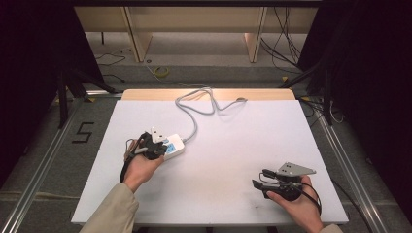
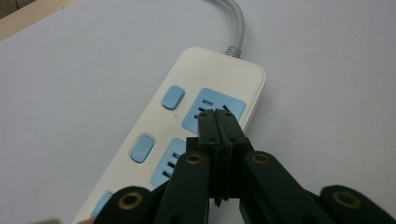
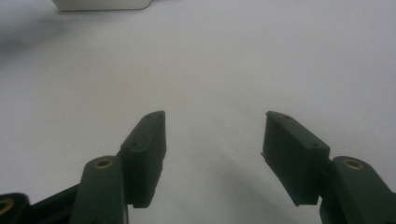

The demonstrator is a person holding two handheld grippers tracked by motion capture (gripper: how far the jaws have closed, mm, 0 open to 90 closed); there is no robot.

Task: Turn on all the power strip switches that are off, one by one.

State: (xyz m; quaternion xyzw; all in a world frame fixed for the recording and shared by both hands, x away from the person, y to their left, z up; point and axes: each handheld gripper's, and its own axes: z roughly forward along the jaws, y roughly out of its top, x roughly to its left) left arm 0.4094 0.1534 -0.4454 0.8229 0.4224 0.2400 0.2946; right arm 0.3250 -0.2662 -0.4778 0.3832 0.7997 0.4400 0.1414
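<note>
A white power strip (image 1: 174,145) with blue sockets and blue switches lies left of the table's middle, its grey cable (image 1: 194,109) running to the back edge. In the left gripper view the strip (image 2: 219,77) lies right under my left gripper (image 2: 217,116), whose jaws are shut together with nothing between them, tips over a blue socket (image 2: 205,98). A small red light (image 2: 141,171) glows beside one switch (image 2: 142,148). My right gripper (image 1: 257,185) rests near the front right of the table, open (image 3: 212,128) and empty over bare white surface.
The white table top (image 1: 233,141) has a wooden strip along its back edge. Beyond it are wooden furniture legs (image 1: 138,39) and loose cables on the floor. Dark tripod stands flank the table. A corner of the power strip (image 3: 102,4) shows at the top of the right gripper view.
</note>
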